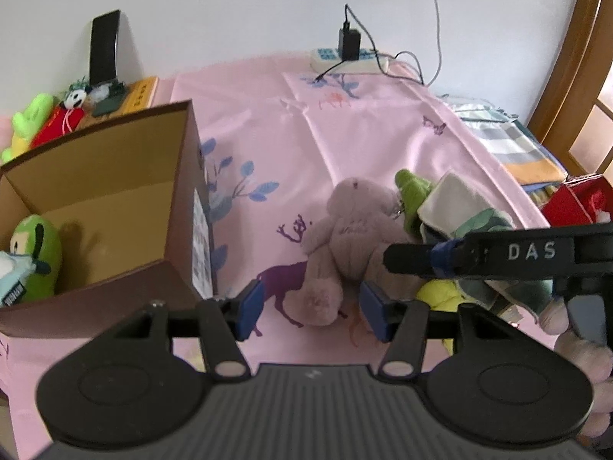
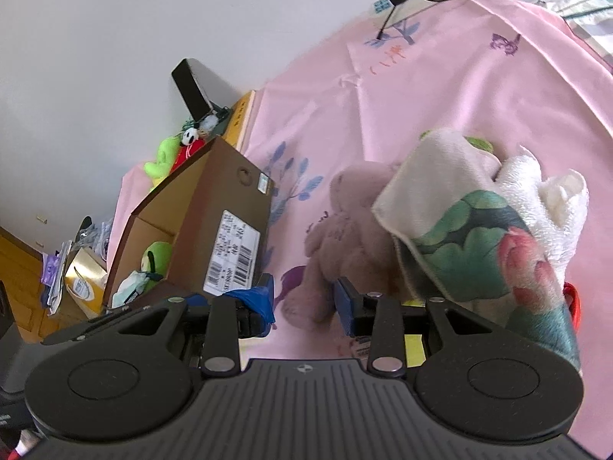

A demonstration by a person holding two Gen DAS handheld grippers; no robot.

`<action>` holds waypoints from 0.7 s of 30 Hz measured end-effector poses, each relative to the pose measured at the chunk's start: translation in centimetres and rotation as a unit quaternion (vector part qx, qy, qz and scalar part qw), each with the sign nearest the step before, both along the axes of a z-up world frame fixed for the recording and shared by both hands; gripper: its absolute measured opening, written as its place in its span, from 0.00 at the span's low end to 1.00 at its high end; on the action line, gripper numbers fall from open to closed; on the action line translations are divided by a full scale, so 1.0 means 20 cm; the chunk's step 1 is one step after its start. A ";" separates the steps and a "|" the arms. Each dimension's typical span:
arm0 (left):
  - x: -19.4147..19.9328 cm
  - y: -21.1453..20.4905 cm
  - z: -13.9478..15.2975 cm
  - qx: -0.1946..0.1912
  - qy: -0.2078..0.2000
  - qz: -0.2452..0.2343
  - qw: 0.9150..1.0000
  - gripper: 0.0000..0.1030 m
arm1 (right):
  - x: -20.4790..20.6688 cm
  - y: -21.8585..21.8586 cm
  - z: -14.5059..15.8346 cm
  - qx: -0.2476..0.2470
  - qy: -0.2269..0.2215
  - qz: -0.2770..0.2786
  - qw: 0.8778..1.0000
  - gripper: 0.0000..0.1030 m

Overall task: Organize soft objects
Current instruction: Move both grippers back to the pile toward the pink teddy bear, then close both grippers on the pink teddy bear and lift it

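My left gripper (image 1: 312,308) hangs spread wide over the pink bedsheet (image 1: 345,134), its blue pads either side of the foot of the mauve plush bear (image 1: 350,241) without touching it. My right gripper (image 2: 304,303) is also parted and holds nothing, low beside the same bear, with a lotus-print cloth (image 2: 479,245) draped over the toy pile at its right. The cardboard box (image 1: 126,207) stands open to the left of the bear, a green plush (image 1: 36,257) inside it.

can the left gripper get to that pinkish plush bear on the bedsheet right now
Probably yes. The left gripper is open, and the plush bear's foot already lies between its blue pads with nothing covering it. The right gripper reaches in beside the bear's right side and could crowd a grab higher up.
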State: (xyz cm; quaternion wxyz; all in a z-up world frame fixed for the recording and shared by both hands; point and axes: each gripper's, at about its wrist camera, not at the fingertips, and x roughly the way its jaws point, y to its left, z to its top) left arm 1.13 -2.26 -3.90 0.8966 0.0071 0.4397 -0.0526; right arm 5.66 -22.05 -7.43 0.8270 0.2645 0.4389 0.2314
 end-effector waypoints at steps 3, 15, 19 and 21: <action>0.02 -0.01 -0.02 0.003 0.011 0.006 1.000 0.57 | 0.03 -0.01 -0.02 -0.002 0.004 0.000 1.000 0.19; 0.11 -0.09 -0.12 0.009 0.041 -0.008 0.999 0.59 | 0.10 -0.14 -0.05 -0.033 0.009 -0.022 0.999 0.17; 0.15 -0.11 -0.16 0.008 0.047 -0.015 0.999 0.60 | 0.12 -0.17 -0.06 -0.039 0.013 -0.024 0.999 0.17; 0.18 -0.12 -0.18 0.005 0.048 -0.020 0.999 0.61 | 0.15 -0.16 -0.05 -0.036 0.012 -0.018 0.999 0.17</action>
